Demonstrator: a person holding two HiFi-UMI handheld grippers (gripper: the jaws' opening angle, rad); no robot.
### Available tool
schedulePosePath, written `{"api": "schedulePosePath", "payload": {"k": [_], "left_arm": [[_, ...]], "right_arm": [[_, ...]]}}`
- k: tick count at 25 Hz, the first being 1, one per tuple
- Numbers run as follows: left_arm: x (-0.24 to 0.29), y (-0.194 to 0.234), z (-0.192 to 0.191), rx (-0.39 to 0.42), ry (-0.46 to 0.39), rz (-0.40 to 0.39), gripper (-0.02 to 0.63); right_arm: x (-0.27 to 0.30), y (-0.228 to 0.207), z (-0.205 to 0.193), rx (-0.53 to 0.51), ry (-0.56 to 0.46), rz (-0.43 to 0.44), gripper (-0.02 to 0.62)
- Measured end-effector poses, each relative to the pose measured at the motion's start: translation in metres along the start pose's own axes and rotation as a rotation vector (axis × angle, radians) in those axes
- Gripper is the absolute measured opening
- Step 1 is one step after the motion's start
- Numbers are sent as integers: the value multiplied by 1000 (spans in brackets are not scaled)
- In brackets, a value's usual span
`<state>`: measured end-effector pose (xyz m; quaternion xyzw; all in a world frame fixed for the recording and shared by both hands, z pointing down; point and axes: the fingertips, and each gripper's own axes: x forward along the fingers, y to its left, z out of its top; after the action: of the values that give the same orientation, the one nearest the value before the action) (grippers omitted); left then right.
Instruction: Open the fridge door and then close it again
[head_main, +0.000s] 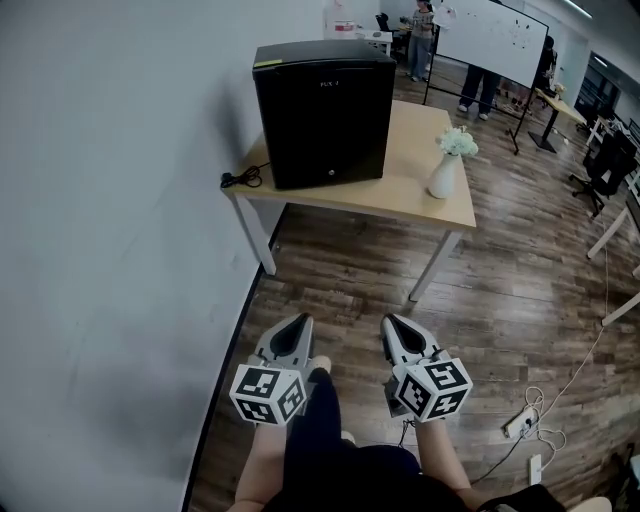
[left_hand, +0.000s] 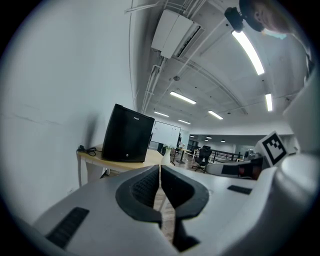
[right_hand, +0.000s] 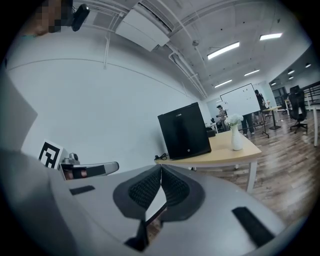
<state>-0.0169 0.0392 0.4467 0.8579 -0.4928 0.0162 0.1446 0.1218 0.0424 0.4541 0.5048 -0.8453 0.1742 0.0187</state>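
A small black fridge (head_main: 322, 112) stands with its door closed on a light wooden table (head_main: 400, 195) against the white wall; it also shows in the left gripper view (left_hand: 127, 134) and the right gripper view (right_hand: 184, 131). My left gripper (head_main: 296, 327) and right gripper (head_main: 396, 326) are held side by side over the wooden floor, well short of the table and pointing toward it. Both are shut with nothing between the jaws, as the left gripper (left_hand: 160, 169) and right gripper (right_hand: 161, 169) show in their own views.
A white vase with flowers (head_main: 448, 165) stands at the table's right end. A black cable (head_main: 240, 178) lies at its left edge. Behind are a whiteboard (head_main: 490, 38), people, and office chairs (head_main: 605, 165). A power strip and cords (head_main: 520, 425) lie on the floor at right.
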Motion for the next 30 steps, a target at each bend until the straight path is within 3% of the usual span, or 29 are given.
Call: {"api": "schedulePosePath", "payload": {"k": [19, 30], "left_arm": [[150, 98, 78, 23, 0, -54, 11], [209, 164, 105, 41, -9, -73, 11]], "right_arm": [[166, -52, 85, -25, -29, -25, -9], [261, -65, 99, -56, 2, -32, -9]]}}
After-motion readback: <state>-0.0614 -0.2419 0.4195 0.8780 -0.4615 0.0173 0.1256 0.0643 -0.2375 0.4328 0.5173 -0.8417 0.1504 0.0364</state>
